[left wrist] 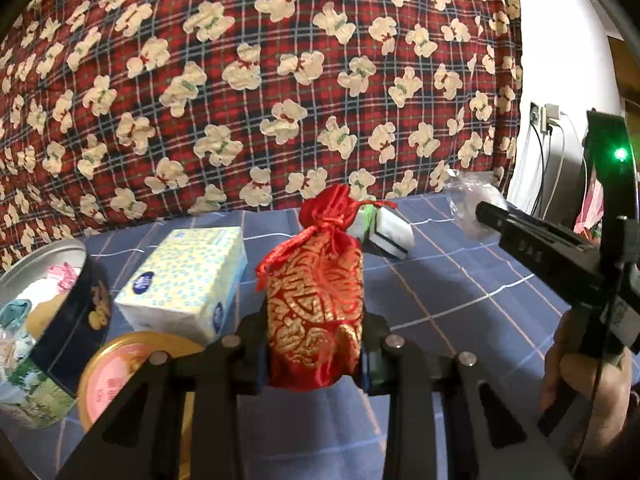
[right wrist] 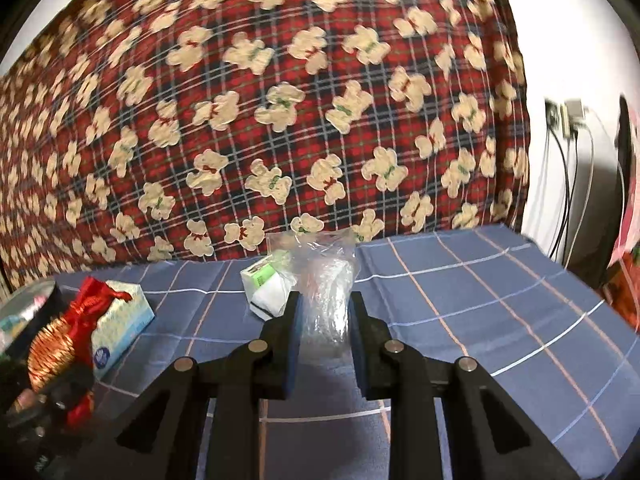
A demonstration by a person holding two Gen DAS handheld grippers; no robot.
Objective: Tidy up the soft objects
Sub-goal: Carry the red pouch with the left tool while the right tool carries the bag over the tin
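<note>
My left gripper (left wrist: 316, 344) is shut on a red and gold drawstring pouch (left wrist: 316, 300), which stands upright between its pads above the blue checked cloth. The same pouch (right wrist: 60, 340) shows at the far left of the right wrist view. My right gripper (right wrist: 324, 320) is shut on a crumpled clear plastic bag (right wrist: 324, 292). In the left wrist view that bag (left wrist: 472, 196) and the right gripper (left wrist: 492, 214) come in from the right, a hand (left wrist: 584, 384) holding the handle.
A round tin (left wrist: 52, 304) with small items inside sits at the left, with its gold lid (left wrist: 120, 372) lying beside it. A tissue box (left wrist: 184, 280) and a small white and green pack (left wrist: 384, 232) lie on the blue checked cloth (right wrist: 500, 320). A bear-print quilt (right wrist: 280, 100) rises behind. Cables (right wrist: 568, 200) hang at the right.
</note>
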